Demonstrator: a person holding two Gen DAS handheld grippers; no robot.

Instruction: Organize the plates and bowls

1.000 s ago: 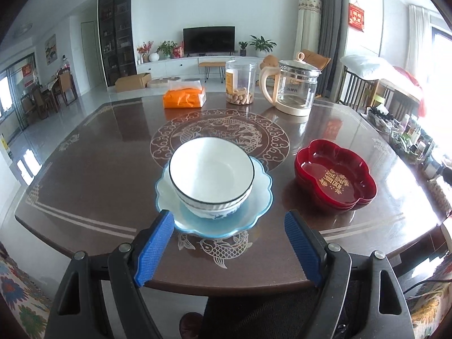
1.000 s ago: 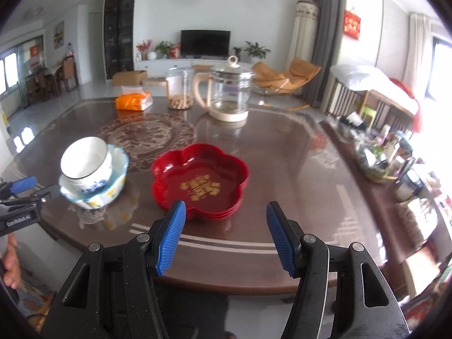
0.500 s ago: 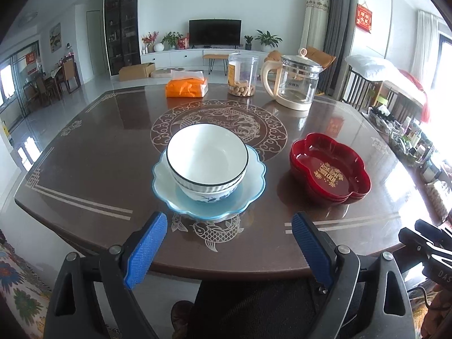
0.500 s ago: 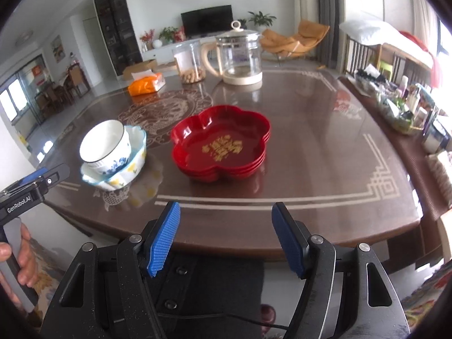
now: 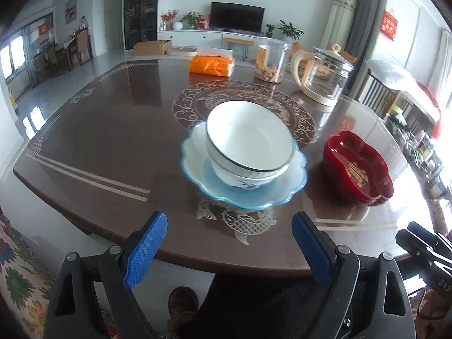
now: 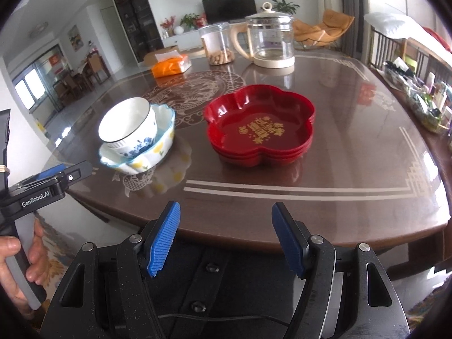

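A white bowl [image 5: 248,144] with a dark rim and blue flowers sits in a scalloped light-blue bowl [image 5: 243,195] near the table's front edge; both show in the right wrist view, the white bowl [image 6: 127,127] and the scalloped bowl [image 6: 158,152]. A stack of red flower-shaped plates [image 5: 358,169] lies to their right, also in the right wrist view [image 6: 260,130]. My left gripper [image 5: 228,251] is open and empty, held off the table's front edge before the bowls. My right gripper [image 6: 226,237] is open and empty, off the edge before the red plates.
On the dark wooden table [image 5: 99,147] at the back stand an orange tissue pack [image 5: 212,65], a clear jar of nuts [image 5: 269,62] and a glass kettle [image 5: 325,76]. A cluttered side shelf [image 6: 423,99] runs along the right. The left gripper [image 6: 42,189] shows in the right wrist view.
Both grippers have pulled back from the table, past its front edge, and stayed open. The bowls and red plates have not moved.
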